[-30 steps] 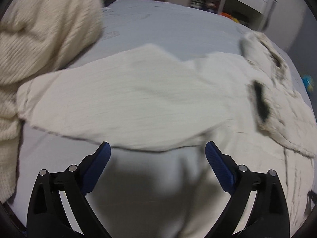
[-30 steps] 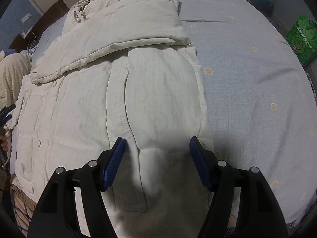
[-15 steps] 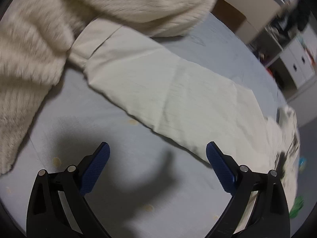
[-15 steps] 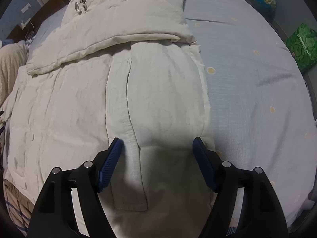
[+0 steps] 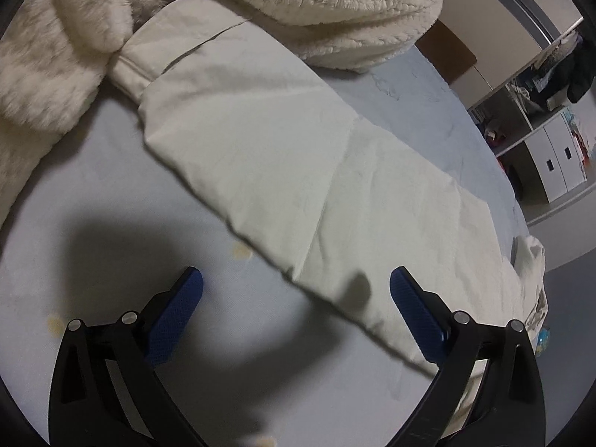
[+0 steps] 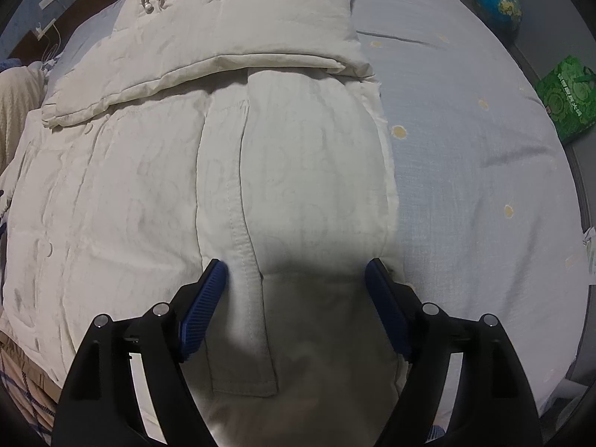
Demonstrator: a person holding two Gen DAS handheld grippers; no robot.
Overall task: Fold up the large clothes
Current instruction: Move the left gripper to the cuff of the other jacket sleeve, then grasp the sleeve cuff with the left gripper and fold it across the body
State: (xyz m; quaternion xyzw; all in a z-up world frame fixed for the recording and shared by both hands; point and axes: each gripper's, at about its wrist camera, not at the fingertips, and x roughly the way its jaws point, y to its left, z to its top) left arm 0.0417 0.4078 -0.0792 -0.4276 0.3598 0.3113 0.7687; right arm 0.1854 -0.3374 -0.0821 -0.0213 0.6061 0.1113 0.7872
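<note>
A pale blue bedsheet [image 6: 484, 171] dotted with small yellow spots is covering the bed, and a big cream padded jacket [image 6: 123, 193] is lying spread flat across it, with one sleeve already folded over its upper part. In the left wrist view the jacket's other sleeve [image 5: 305, 171] is stretching diagonally across the sheet, its cuff end tucking under a fluffy cream blanket [image 5: 327, 3] heaped at the far side. The left claw [image 5: 296, 285] is hovering just above the near edge of that sleeve with its blue fingers [image 5: 178, 309] wide apart and gripping nothing. The right claw [image 6: 296, 273] is hanging over the jacket's lower front, also spread wide and empty, straddling the stitched front placket [image 6: 242, 246]. Beside the bed a green bag [image 6: 566, 100] and a small globe [image 6: 497, 2] are sitting on the floor.
</note>
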